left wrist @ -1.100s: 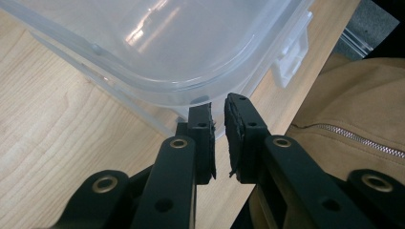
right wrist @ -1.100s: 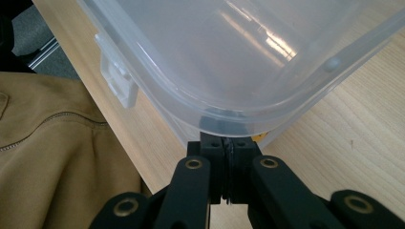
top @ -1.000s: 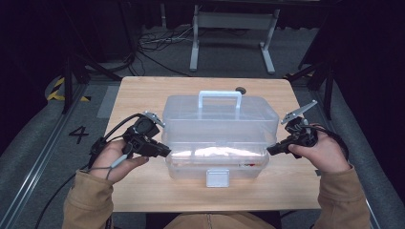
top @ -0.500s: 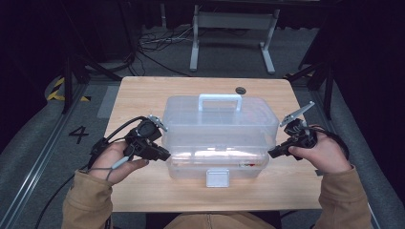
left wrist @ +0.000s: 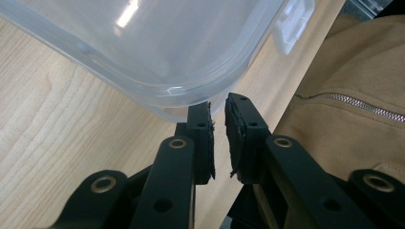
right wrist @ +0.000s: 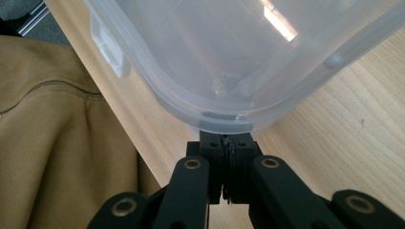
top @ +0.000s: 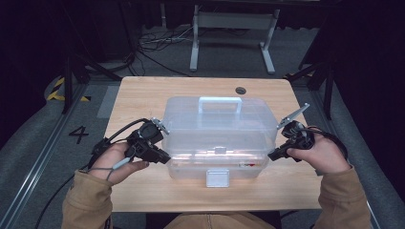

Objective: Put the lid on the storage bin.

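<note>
A clear plastic box (top: 219, 129) with a lid, a top handle (top: 219, 101) and a front latch (top: 217, 177) stands in the middle of the wooden table (top: 138, 95). My left gripper (top: 165, 157) points at the box's near left corner (left wrist: 157, 47). Its jaws (left wrist: 218, 102) stand a narrow slit apart with nothing between them, tips just below the lid rim. My right gripper (top: 271, 155) is at the near right corner, its jaws (right wrist: 228, 136) shut together with the tips against the box's rounded rim (right wrist: 239, 57). Small items (right wrist: 224, 86) show dimly inside.
A round cable hole (top: 240, 90) sits in the table behind the box. The person's tan jacket (left wrist: 353, 71) is close to the near table edge. A metal stand (top: 234, 21) and cables lie on the floor beyond the table.
</note>
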Motion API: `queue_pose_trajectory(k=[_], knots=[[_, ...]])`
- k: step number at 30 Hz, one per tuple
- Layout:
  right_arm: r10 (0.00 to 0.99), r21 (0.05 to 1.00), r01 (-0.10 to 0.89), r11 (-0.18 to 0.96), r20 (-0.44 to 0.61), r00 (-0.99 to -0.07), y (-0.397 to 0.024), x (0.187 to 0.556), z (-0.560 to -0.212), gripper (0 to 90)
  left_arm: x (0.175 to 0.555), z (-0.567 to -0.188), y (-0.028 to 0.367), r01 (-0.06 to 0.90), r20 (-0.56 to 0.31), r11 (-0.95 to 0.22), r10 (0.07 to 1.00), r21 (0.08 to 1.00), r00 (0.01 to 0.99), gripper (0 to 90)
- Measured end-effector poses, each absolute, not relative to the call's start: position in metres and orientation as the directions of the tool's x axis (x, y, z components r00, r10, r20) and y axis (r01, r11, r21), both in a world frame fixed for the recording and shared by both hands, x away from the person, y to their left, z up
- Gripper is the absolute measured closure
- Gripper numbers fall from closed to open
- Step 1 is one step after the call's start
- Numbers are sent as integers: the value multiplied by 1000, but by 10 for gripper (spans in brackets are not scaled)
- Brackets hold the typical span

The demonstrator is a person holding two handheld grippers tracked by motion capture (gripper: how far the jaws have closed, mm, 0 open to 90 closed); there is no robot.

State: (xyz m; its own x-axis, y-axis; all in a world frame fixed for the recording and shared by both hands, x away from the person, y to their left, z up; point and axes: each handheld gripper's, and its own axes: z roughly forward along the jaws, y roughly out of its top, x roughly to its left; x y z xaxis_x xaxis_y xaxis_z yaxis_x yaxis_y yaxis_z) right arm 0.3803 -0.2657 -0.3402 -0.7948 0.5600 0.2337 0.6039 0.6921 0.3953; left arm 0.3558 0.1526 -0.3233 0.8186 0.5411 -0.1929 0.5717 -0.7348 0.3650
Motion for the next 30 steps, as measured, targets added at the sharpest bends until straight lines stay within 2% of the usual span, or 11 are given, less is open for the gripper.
queue_pose_trajectory(k=[30], knots=[[540,328,581,745,216,-813,-259,380,-349,879,357,-333,147,555,-195,-777,520,298,832,794]])
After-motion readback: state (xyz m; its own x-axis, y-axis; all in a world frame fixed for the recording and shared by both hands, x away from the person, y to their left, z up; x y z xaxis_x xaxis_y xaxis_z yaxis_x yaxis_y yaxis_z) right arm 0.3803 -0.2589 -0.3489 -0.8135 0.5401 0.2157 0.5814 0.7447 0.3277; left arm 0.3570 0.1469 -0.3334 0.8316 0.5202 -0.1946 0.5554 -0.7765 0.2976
